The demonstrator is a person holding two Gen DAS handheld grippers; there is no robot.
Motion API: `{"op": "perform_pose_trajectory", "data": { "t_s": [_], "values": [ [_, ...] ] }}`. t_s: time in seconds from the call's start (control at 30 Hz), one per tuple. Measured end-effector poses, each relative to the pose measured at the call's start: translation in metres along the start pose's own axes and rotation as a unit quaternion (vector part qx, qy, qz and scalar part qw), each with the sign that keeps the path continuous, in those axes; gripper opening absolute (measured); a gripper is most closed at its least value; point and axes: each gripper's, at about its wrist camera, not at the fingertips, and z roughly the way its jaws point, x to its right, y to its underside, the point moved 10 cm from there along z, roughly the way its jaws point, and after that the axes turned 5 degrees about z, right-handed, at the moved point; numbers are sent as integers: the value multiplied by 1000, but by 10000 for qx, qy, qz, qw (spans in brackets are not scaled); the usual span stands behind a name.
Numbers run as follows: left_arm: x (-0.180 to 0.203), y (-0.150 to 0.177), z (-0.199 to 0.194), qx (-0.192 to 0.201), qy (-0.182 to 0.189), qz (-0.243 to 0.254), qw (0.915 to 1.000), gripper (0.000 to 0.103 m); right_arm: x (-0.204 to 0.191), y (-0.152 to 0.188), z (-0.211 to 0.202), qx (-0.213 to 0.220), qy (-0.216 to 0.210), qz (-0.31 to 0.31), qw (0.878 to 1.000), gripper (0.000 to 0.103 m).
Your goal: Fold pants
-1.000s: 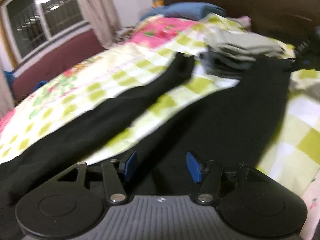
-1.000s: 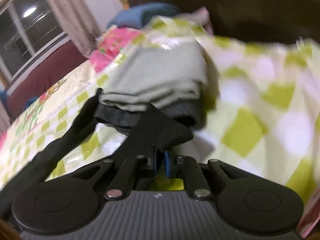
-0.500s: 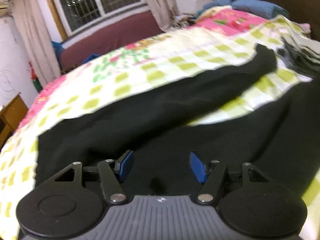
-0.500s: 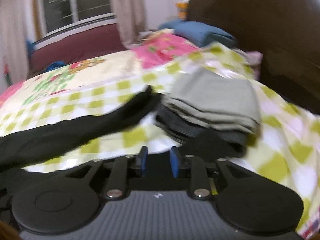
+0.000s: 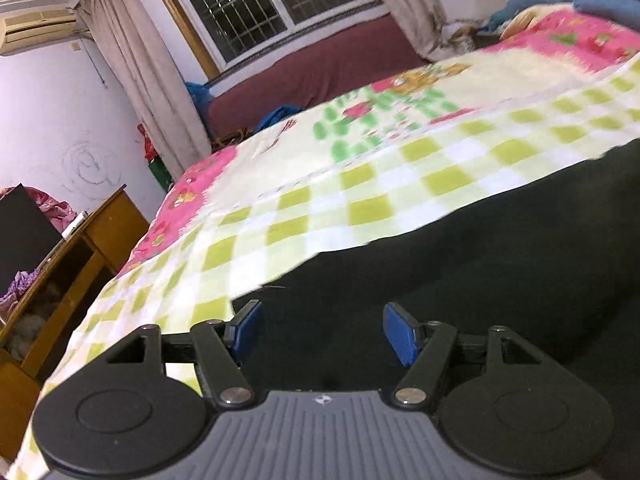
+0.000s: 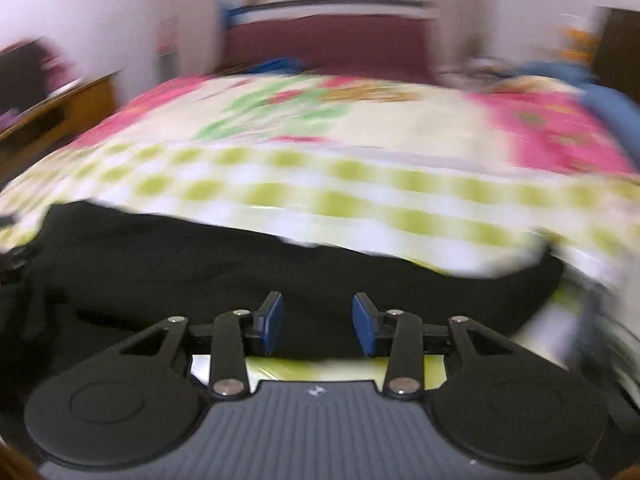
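Note:
Black pants (image 5: pixel 500 256) lie spread flat on a bed with a green-checked and floral cover (image 5: pixel 360 168). My left gripper (image 5: pixel 320 332) hovers over the pants near their left edge; its jaws are opening and nothing sits between the blue pads (image 5: pixel 400 334). In the blurred right wrist view the pants (image 6: pixel 240 272) stretch across below the checked cover (image 6: pixel 320 184). My right gripper (image 6: pixel 318 324) is above the dark cloth with its jaws opening and the gap between the pads empty.
A wooden cabinet (image 5: pixel 72 280) stands left of the bed. A maroon sofa (image 5: pixel 320 68) runs under the barred window (image 5: pixel 272 8) behind the bed, with curtains (image 5: pixel 140 80) beside it. A blue pillow (image 5: pixel 604 4) lies at the far right.
Both grippers swung left across the bed, away from the stack of folded clothes. The right gripper let go of the black cloth and its jaws spread. The left jaws widened a little.

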Motion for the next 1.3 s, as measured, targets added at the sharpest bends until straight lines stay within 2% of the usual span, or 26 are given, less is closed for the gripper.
{"op": "perform_pose_trajectory", "data": {
  "t_s": [0.1, 0.27, 0.4, 0.57, 0.6, 0.67, 0.77, 0.83, 0.87, 0.9, 0.93, 1.0, 1.1, 1.2, 1.3],
  "values": [
    [-20, 4, 37, -271, 46, 10, 9996, 81, -28, -29, 73, -382, -422, -729, 9957, 43],
    [-46, 7, 74, -584, 228, -160, 9979, 80, -39, -52, 146, -965, -854, -1002, 9866, 43],
    [-57, 5, 89, -759, 600, -89, 9953, 81, -55, -49, 167, -1420, -1227, -1313, 9734, 44],
    [-75, 3, 97, -822, 696, -155, 9941, 84, -71, -41, 189, -1805, -1339, -1716, 9592, 46],
    [-75, 4, 97, -870, 873, -223, 9921, 88, -73, -39, 192, -1851, -1383, -1716, 9577, 46],
    [-65, 11, 101, -1034, 1288, -185, 9861, 88, -78, -36, 197, -1942, -1467, -1723, 9545, 51],
    [-57, 19, 113, -1215, 1345, 81, 9834, 91, -82, -35, 200, -2015, -1504, -1891, 9492, 54],
    [-55, 24, 124, -1383, 1499, -77, 9789, 91, -80, -36, 200, -2034, -1481, -1808, 9508, 51],
    [-54, 26, 129, -1481, 1551, -201, 9765, 90, -79, -36, 201, -2023, -1441, -1732, 9530, 49],
    [-54, 27, 131, -1514, 1579, -277, 9754, 86, -80, -35, 201, -2018, -1420, -1702, 9540, 40],
    [-54, 26, 132, -1500, 1531, -309, 9763, 83, -81, -35, 200, -2009, -1412, -1661, 9550, 27],
    [-57, 23, 128, -1408, 1375, -291, 9800, 66, -83, -35, 198, -2024, -1426, -1512, 9570, 7],
    [-63, 20, 122, -1279, 1171, -389, 9841, 51, -84, -39, 191, -1870, -1304, -1434, 9631, 4],
    [-71, 14, 105, -1047, 983, -484, 9885, 45, -86, -50, 170, -1524, -1301, -1376, 9700, 4],
    [-82, 4, 73, -669, 824, -589, 9926, 40, -88, -66, 123, -1019, -1398, -1292, 9764, 4]
  ]
}}
